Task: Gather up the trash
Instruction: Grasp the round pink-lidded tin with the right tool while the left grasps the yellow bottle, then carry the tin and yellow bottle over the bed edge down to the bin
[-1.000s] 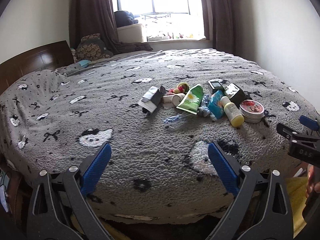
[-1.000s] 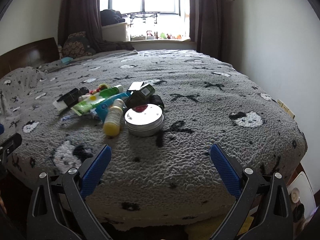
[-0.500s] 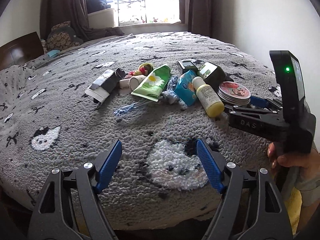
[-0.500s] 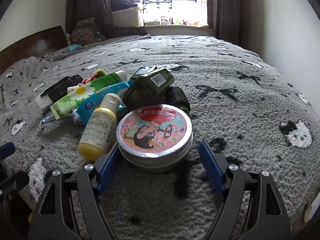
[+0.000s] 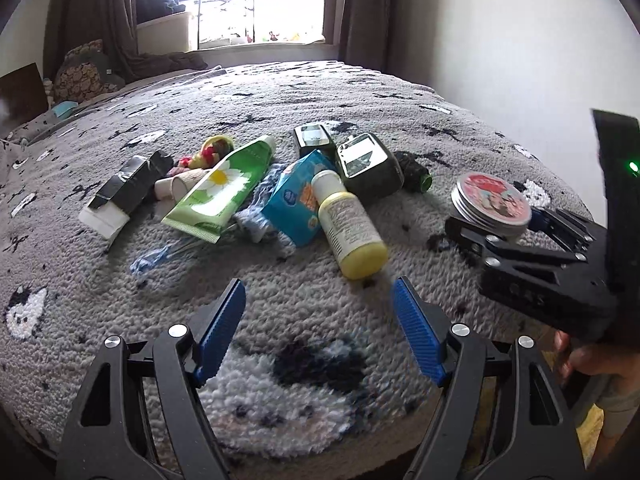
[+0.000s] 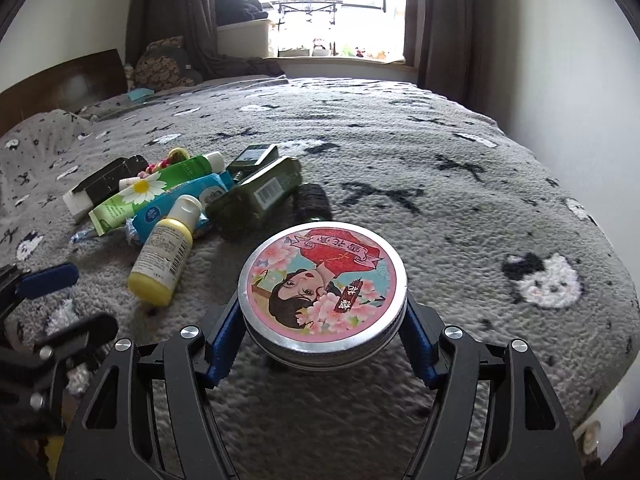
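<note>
surface: we see a bed (image 5: 400,92) under a grey fleece blanket with black bows and white cat faces; the trash lies in 1 loose pile on it.
right gripper (image 6: 322,328): jaws have just been closing; both blue pads sit against the sides of the round tin (image 6: 322,284), so we read it as grasping the tin. We can't tell whether the tin's base is on the blanket or off it.
round tin: silver rim, pink printed lid facing up; in the left wrist view it is at the right end of the pile (image 5: 491,204), apart from the other items, with the right gripper's fingers around it.
left gripper (image 5: 320,320): jaws have just been closing, but they stand apart with only blanket between the pads (nothing touched). It is just short of the yellow bottle.
yellow bottle (image 5: 352,224): lying on its side, white cap towards the pile, yellow base towards the left gripper; leaning on the blue packet (image 5: 296,204).
green tube (image 5: 222,188): flat, daisy print, white cap pointing away from us.
dark green bottle (image 5: 370,168): on its side behind the yellow bottle, a dark cap (image 5: 416,170) just beside it.
black-and-white box (image 5: 126,192): at the left end of the pile, touching a small beige roll (image 5: 182,184).
other bits: a blue-and-clear wrapper (image 5: 160,256) in front of the tube; a small red-and-yellow item (image 5: 208,152) behind it, too small to identify.
person: 1 hand (image 5: 588,364) shows at the right edge, holding the right gripper's handle.
</note>
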`<state>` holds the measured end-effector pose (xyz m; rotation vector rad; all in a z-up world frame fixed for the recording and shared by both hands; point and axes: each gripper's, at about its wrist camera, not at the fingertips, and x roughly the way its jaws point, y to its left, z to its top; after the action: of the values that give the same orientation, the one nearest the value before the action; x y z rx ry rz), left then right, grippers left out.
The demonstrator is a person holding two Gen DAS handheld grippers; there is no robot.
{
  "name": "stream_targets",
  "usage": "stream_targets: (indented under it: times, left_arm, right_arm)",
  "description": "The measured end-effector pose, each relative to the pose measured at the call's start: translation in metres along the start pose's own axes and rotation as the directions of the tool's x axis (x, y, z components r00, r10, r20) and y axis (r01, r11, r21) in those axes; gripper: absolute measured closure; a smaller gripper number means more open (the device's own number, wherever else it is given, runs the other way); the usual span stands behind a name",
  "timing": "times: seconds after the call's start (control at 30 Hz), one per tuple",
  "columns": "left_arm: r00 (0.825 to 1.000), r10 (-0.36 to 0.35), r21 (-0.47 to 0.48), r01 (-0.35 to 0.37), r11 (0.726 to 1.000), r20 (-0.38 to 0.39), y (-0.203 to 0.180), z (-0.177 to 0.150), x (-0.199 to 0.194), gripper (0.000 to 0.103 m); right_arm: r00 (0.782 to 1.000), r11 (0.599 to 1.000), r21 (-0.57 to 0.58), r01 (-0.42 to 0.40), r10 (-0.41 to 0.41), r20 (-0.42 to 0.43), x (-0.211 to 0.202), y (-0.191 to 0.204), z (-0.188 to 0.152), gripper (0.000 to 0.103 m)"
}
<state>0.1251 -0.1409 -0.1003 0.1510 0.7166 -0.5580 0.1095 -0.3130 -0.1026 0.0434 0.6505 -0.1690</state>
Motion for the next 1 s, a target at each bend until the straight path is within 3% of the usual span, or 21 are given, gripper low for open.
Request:
stream_targets:
  times: [0.3,0.47,0.77,1.0]
  left_arm:
    - [0.997,0.024,-0.033,-0.027,0.999,-0.077,-0.016,0.032,0.057,0.066]
    - [0.997,0.029,-0.029,-0.031,0.999,-0.074,-0.017,0.029,0.056,0.072]
    - [1.0,-0.019,-0.023,0.019,1.0,-0.017,-0.007,-0.012,-0.013,0.074]
    - [0.998,0.028,-0.041,-0.026,0.999,0.05,0.024,-0.06,-0.079,0.074]
  right_arm:
    - [1.0,0.998,0.063,-0.003,0.001,0.029,-0.031,-0.021,-0.013,0.033]
    - [0.999,0.997,0.072,-0.016,0.013,0.035,-0.036,-0.016,-0.018,0.033]
    - [0.997,0.997,0.053,-0.056,0.052,0.059,-0.057,0.008,-0.028,0.033]
    - [0.988,0.992,0.001,-0.129,0.129,0.089,-0.091,0.045,-0.056,0.033]
